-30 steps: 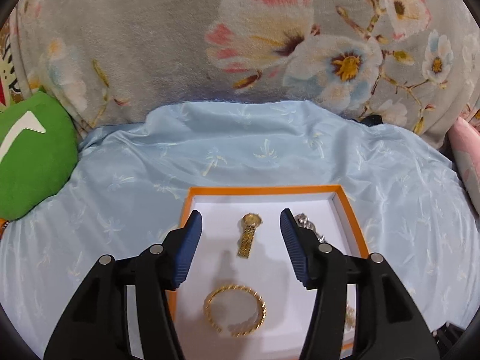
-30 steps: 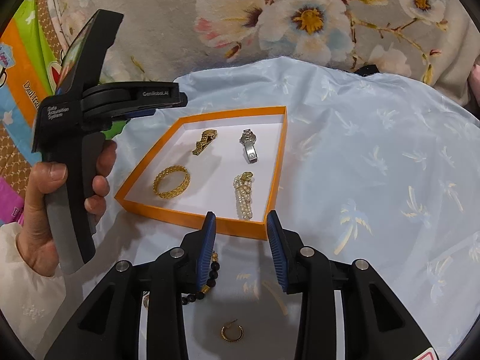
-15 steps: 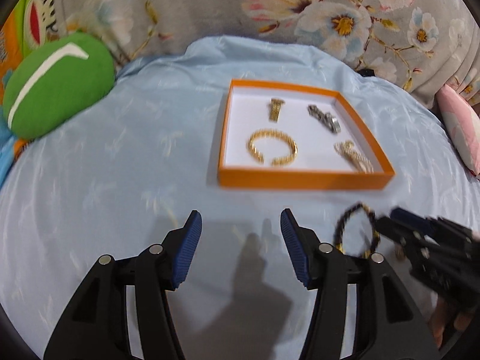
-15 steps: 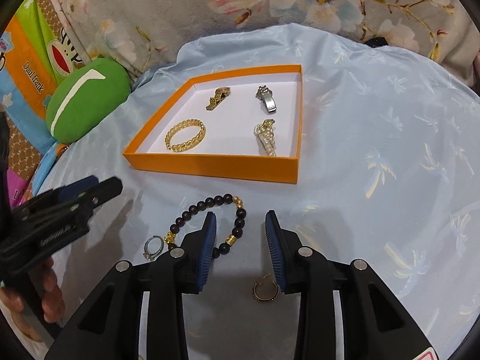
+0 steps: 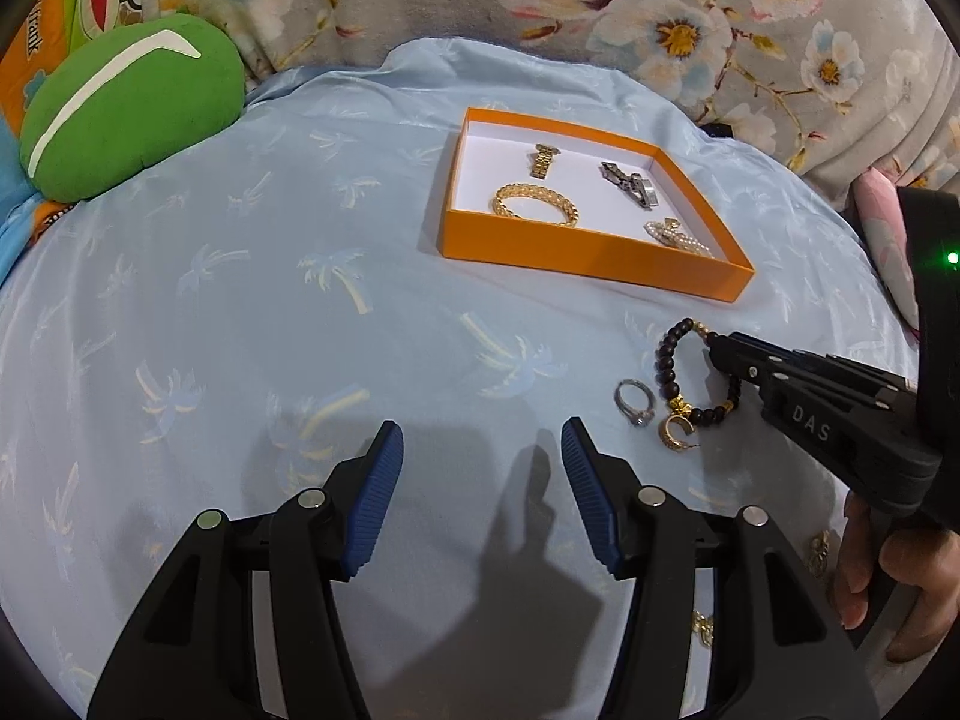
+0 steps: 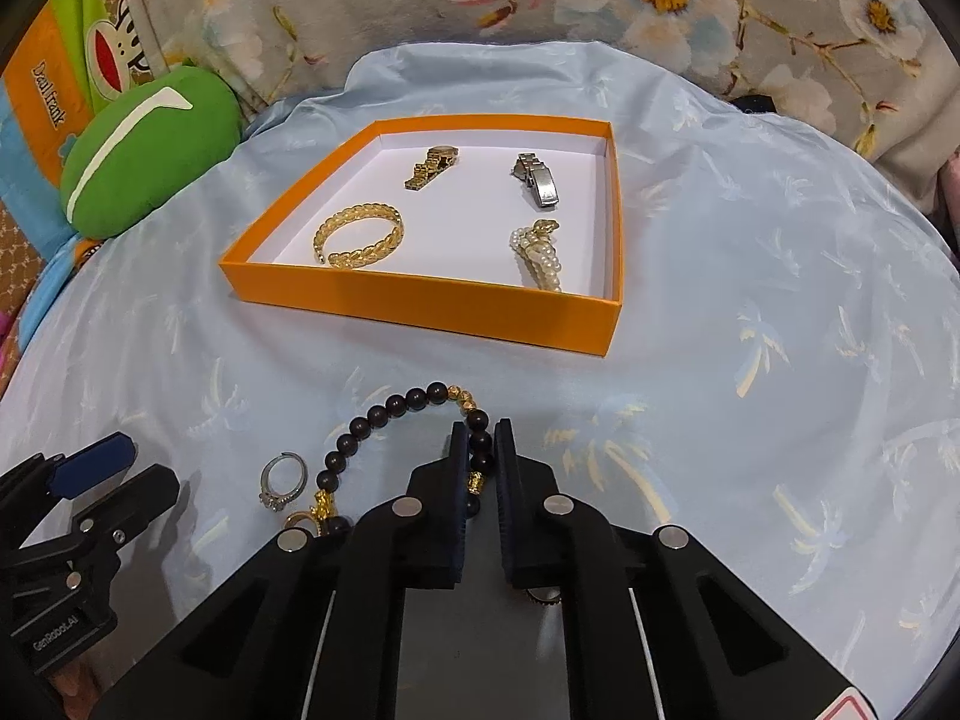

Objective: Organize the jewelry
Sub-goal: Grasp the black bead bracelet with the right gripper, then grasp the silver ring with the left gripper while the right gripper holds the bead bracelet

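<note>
A dark bead bracelet (image 6: 384, 411) with gold beads lies on the pale blue cloth in front of the orange box (image 6: 420, 306). My right gripper (image 6: 480, 438) is closing on the bracelet's right side, with its pads pressing a bead between them. In the left wrist view that right gripper (image 5: 720, 348) reaches in from the right to the bracelet (image 5: 666, 360). My left gripper (image 5: 483, 450) stands open over bare cloth, left of the bracelet, with nothing between its fingers. A silver ring (image 5: 635, 402) and a gold hoop earring (image 5: 677, 433) lie beside the bracelet.
The box holds a gold bangle (image 6: 358, 235), a pearl piece (image 6: 540, 252), a gold watch (image 6: 432, 165) and a silver watch (image 6: 537, 180). A green cushion (image 5: 132, 108) sits at the far left. Small gold pieces (image 5: 702, 624) lie by the person's hand (image 5: 882, 588).
My left gripper drew back from over the box to the cloth at the near left. My right gripper went down to the bead bracelet and its jaws closed on it.
</note>
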Demonstrator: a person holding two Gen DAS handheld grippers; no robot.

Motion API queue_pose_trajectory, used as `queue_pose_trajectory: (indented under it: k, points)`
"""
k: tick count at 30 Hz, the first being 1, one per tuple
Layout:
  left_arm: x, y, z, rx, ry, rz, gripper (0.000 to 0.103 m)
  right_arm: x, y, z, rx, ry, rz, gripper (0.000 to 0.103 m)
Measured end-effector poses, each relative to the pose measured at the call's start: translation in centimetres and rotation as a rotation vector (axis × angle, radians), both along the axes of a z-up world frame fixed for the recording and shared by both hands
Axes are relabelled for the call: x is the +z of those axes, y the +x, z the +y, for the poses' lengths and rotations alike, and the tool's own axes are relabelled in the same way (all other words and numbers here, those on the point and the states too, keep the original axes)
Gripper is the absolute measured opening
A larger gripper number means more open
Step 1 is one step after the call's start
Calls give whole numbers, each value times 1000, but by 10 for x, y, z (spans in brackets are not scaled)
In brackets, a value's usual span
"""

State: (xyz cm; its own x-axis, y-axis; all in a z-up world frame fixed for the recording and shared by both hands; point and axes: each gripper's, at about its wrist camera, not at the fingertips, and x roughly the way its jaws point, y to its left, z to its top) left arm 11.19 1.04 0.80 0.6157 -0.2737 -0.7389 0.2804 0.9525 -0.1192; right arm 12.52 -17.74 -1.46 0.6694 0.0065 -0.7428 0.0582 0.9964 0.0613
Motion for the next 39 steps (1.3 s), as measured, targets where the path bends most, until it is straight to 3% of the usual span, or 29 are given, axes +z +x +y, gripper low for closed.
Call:
queue_pose_trajectory:
  k: [8, 14, 17, 22, 31, 39]
  points:
    - [0, -28, -11, -65, 13, -12, 56, 34, -40, -14, -36, 65, -123, 7]
    - [0, -49, -22, -108, 18, -12, 56, 50, -83, -32, -63, 117, -148, 7]
    - [0, -47, -27, -100, 37, -19, 57, 46, -105, -37, -79, 138, -142, 7]
    - [-3, -25, -32, -70, 3, 27, 57, 26, -124, -45, -95, 213, -119, 7]
    - [-4, -8, -40, -45, 20, 17, 57, 0, -121, -74, -193, 222, -65, 7]
    - [-3, 6, -46, -42, 25, 10, 57, -7, -115, -74, -169, 224, -45, 7]
